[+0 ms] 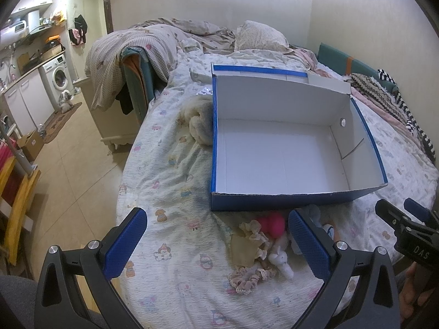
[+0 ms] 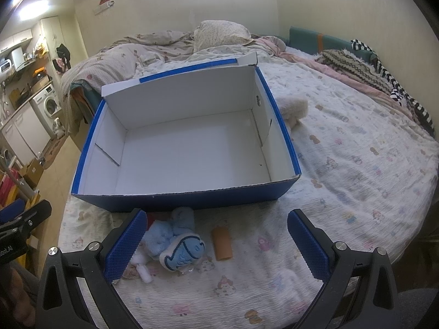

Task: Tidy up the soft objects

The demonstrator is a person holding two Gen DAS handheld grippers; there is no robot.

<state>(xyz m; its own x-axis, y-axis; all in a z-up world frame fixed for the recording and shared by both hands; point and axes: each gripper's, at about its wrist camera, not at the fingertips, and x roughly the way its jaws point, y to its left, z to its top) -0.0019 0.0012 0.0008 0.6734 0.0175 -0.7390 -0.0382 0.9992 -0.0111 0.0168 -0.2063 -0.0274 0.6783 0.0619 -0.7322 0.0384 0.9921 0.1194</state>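
1. Bedroom setting, left wrist view: a bed (image 1: 175, 219) with a cartoon-print sheet carries an empty blue shoebox (image 1: 285, 148). Just before its near wall lie a pink plush (image 1: 271, 223), frilly scrunchies (image 1: 249, 277) and a small white bunny (image 1: 281, 260). The left gripper (image 1: 216, 242) hovers above them, jaws spread, holding nothing.

2. Right wrist view: a blue fish plush (image 2: 182, 250) and a brown tube (image 2: 221, 244) lie between the spread jaws of the right gripper (image 2: 216, 242), also empty.

3. Judgement: nothing is boxed yet; next, lower over one toy and close.
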